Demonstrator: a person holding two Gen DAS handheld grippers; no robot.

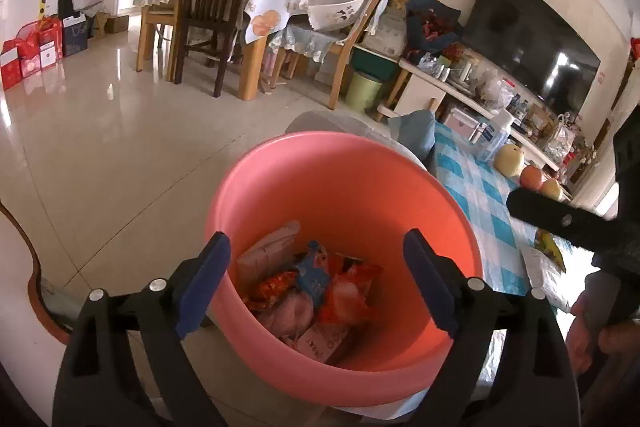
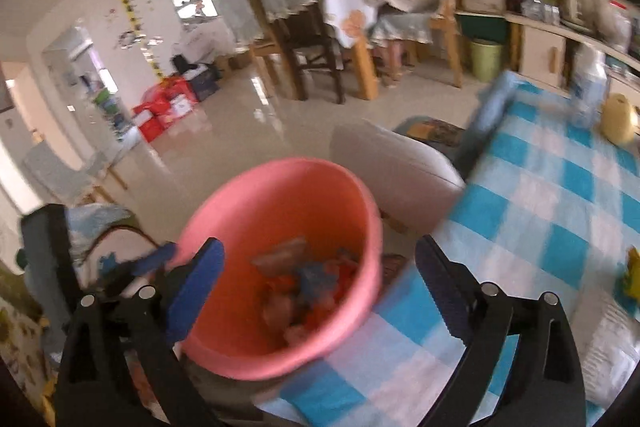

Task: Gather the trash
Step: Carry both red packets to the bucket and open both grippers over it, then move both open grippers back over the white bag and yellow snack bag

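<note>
While both the left gripper (image 1: 316, 279) and right gripper (image 2: 320, 291) hover with fingers spread and empty, wrappers (image 1: 316, 287) already fill the pink bucket (image 1: 344, 163) beside the desk (image 2: 560, 211); collection appears largely done.

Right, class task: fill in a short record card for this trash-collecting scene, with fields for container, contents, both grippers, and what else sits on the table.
container: pink plastic bucket, upright, beside the table edge
contents: crumpled snack wrappers in orange, blue and white, at the bottom
left gripper: open, empty, above the bucket mouth
right gripper: open, empty, over the bucket's rim and the table edge
table: blue-and-white checked tablecloth
also on table: fruit, yellow wrapper
image quality: right wrist view blurred
</note>
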